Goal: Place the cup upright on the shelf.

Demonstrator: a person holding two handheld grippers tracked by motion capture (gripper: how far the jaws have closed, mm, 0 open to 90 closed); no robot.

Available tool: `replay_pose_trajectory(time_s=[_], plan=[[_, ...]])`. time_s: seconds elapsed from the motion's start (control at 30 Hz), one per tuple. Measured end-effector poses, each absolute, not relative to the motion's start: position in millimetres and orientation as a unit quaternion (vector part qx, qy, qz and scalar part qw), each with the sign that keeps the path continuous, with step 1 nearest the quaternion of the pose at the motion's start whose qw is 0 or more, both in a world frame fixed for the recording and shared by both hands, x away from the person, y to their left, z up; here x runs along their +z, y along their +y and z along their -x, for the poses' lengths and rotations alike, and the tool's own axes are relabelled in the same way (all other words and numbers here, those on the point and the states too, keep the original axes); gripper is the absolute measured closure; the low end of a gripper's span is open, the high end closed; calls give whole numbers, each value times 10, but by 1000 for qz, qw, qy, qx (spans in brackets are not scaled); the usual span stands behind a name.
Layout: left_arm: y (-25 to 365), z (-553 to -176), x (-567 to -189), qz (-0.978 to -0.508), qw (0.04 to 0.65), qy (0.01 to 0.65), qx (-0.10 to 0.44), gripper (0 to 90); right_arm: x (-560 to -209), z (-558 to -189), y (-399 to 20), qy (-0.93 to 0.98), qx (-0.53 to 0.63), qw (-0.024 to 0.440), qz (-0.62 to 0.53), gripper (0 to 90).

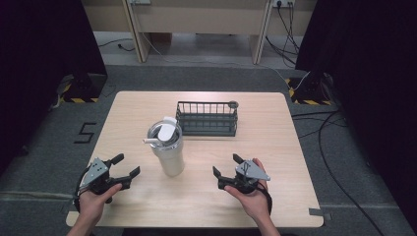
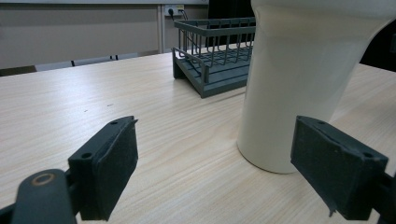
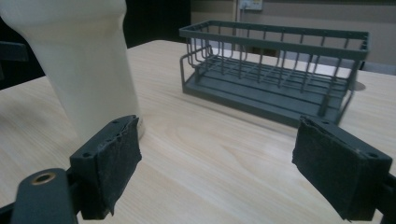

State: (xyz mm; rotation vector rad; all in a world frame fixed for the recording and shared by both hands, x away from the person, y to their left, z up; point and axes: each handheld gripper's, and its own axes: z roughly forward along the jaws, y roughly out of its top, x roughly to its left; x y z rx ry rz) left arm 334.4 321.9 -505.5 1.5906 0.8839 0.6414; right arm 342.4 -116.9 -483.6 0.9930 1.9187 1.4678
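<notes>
two hands enter at the bottom of the high view, each holding a gripper. the left gripper (image 1: 126, 166) sits at lower left, jaws spread wide and empty; the right gripper (image 1: 226, 165) sits at lower right, jaws equally wide and empty. between them, slightly above centre, a cream tumbler (image 1: 168, 152) with a lid and straw stands upright on the wooden table (image 1: 275, 147). just above it a dark wire basket (image 1: 207, 118) rests on the tabletop.

black pads frame the bottom of the left gripper view, far apart with nothing between them; the tumbler (image 2: 299, 84) rises at right, the basket (image 2: 212, 58) behind it at upper centre.

wide-set pads again in the right gripper view, with the tumbler (image 3: 88, 65) at upper left and the basket (image 3: 275, 70) at upper right.
</notes>
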Motion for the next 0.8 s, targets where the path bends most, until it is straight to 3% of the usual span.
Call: replay_pose_trajectory(time_s=[0.8], plan=[[3212,-3338,-5047,-676,573,375,272,143,-4761,-3644,-634,733,550,241,-320,153]])
